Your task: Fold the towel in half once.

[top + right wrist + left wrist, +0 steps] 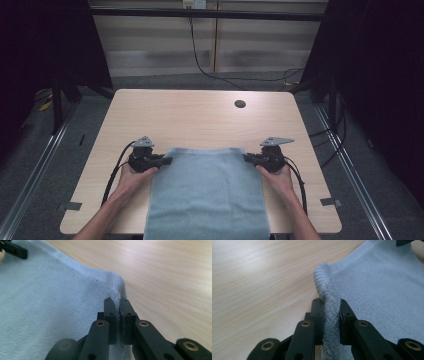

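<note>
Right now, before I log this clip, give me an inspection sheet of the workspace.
Surface: light wooden table, round dark hole near the far right.
Job's things: blue towel spread flat, near edge hanging over the table's front.
Clutter: nothing seen.
Grippers: left gripper and right gripper each shut on a far towel corner.
Cables: black gripper cables trail toward the person.
Surroundings: grey floor, dark curtains, floor rails.

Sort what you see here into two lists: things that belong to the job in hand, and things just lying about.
In the job:
- blue towel, on the table
- left gripper, shut on a towel corner
- right gripper, shut on the other far corner

Lying about:
- black cable on the floor beyond the table
- tape pieces at the table's corners
</note>
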`<state>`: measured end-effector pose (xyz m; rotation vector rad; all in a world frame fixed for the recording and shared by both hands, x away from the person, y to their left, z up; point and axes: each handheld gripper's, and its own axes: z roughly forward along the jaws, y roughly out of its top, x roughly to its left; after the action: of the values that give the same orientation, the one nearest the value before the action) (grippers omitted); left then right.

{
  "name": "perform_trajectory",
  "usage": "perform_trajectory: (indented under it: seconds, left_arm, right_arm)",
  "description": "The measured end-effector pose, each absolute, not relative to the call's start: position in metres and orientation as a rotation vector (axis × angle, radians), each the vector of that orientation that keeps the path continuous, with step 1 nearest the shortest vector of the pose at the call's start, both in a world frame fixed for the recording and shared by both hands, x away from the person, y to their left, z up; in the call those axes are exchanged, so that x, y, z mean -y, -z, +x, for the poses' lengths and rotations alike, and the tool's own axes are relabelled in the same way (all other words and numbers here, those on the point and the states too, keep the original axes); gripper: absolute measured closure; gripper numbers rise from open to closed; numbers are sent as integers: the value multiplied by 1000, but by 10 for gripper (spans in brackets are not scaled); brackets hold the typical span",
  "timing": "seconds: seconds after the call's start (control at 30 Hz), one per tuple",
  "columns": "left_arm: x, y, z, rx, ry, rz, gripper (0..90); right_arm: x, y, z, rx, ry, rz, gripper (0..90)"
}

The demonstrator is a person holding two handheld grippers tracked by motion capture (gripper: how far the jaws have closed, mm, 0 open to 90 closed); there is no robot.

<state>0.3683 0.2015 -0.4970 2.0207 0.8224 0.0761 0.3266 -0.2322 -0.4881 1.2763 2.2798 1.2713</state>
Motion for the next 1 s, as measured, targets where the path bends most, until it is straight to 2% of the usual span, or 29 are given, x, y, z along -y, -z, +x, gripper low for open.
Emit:
perform_trajectory:
  seconds: [0.23, 0.47, 1.0]
  left_arm:
    - [-207, 476, 359, -793, -87, 1947, 778]
    - [-209, 452, 367, -804, -119, 1886, 779]
    - [-208, 375, 402, -770, -254, 1820, 779]
  right_arm:
    - [236, 469, 324, -2224, -1363, 1249, 862]
    - [237, 448, 324, -2192, -1420, 1213, 862]
    - [247, 368, 365, -2044, -1479, 1143, 865]
